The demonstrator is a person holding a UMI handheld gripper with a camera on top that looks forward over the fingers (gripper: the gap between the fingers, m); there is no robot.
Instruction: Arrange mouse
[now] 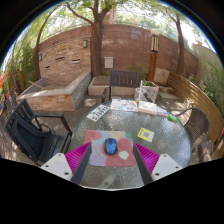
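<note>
Out on the patio, the gripper (111, 163) hangs low over a round glass table (165, 140), its two fingers spread wide apart with nothing pinched between them; the magenta pad (78, 155) on the left finger and its twin on the right finger (147, 156) face each other across an open gap. Just ahead of the fingertips, and centred on the gap between them, lies a mouse (110, 147), dark blue, resting on a square mat (98, 153) with patches of red and pale colour. The mouse sits on the mat by itself, clear of both fingers. Right beside the mouse, towards the right finger, there is a small pale roundish thing (125, 154) on the same mat; I cannot tell what it is. Beyond the right finger, further out on the glass, lies a small yellow square (146, 134), like a note or card. Further ahead still, at the far side of the table, papers (98, 112) lie scattered and a pale box-like object (149, 108) stands among them. Off to the left of the left finger stands a dark metal chair (38, 135) pulled near the table's edge. Beyond everything runs a brick wall (120, 48), with a low stone counter (55, 92) before it on the left, and trees (100, 12) above.
</note>
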